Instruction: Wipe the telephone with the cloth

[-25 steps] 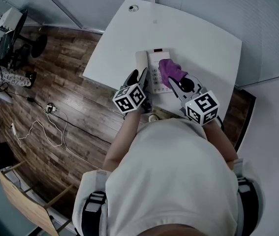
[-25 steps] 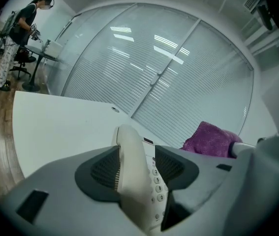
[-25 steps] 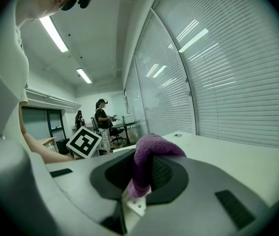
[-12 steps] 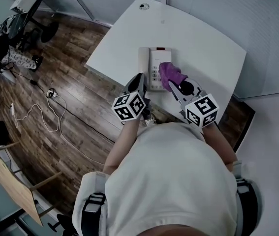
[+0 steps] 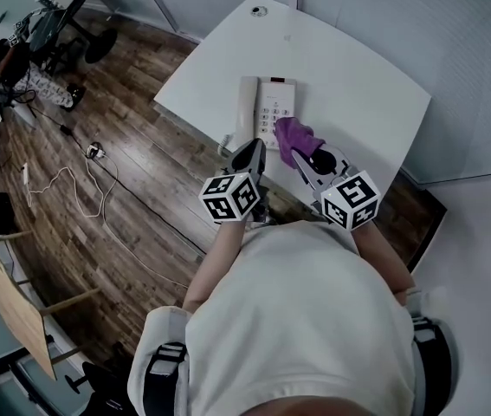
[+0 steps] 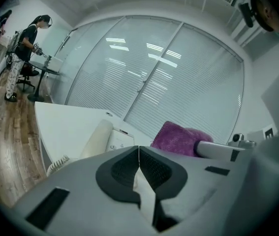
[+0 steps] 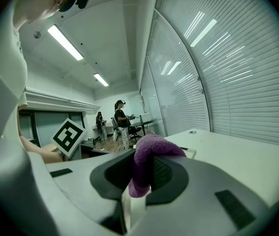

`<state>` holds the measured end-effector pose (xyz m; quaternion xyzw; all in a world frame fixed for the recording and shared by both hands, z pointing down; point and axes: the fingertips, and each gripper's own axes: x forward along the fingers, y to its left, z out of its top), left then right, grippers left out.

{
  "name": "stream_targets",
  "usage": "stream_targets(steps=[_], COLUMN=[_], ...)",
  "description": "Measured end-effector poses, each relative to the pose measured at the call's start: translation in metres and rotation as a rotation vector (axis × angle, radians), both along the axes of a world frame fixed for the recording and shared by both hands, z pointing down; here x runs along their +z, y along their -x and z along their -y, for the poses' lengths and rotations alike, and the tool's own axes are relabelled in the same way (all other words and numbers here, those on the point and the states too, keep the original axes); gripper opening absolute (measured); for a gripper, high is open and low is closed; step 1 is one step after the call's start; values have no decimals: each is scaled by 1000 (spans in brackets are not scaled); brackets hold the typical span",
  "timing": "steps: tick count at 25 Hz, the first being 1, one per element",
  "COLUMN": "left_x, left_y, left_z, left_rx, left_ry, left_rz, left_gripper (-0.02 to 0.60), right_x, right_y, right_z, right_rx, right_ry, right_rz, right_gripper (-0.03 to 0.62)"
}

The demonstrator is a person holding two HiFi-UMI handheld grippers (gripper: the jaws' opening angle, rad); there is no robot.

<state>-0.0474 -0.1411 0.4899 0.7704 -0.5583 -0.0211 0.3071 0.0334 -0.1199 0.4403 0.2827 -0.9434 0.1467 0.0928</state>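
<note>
The white telephone (image 5: 273, 109) lies on the white table (image 5: 358, 76), handset (image 5: 247, 111) on its left side. My right gripper (image 5: 301, 154) is shut on the purple cloth (image 5: 295, 135), which rests at the phone's near right corner; the cloth (image 7: 146, 166) bulges out between the jaws. My left gripper (image 5: 255, 148) hovers near the table's front edge, just short of the phone. Its jaws have just been closing and now stand shut with nothing between them (image 6: 139, 154). From there the phone (image 6: 117, 139) and the cloth (image 6: 178, 137) lie ahead.
The phone's coiled cord (image 5: 226, 141) hangs by the table's near edge. A round grommet (image 5: 259, 10) sits at the far corner. Wood floor (image 5: 98, 232) with cables (image 5: 89, 176) lies to the left. People stand at a distant desk (image 6: 26, 48).
Both grippers have drawn back toward the table's near edge. The left one has come away from the handset's side. The cloth has slid from the keypad to the phone's near right corner.
</note>
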Motion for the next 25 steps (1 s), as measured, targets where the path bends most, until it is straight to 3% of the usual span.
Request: stream_targets(steps=[15,25], left_x=[-7,-5], left_y=[-55,-84], left_z=[-69,-100], left_rx=[-24,-67], left_ry=[10,6], left_rz=[34,4], left_gripper=[23,23], right_x=[-10,-3], right_y=[-44,-73], right_z=[-50,-79], right_rx=[-68,-89], right_ry=[-17,-7], right_rz=[34,28], right_gripper=[62,62])
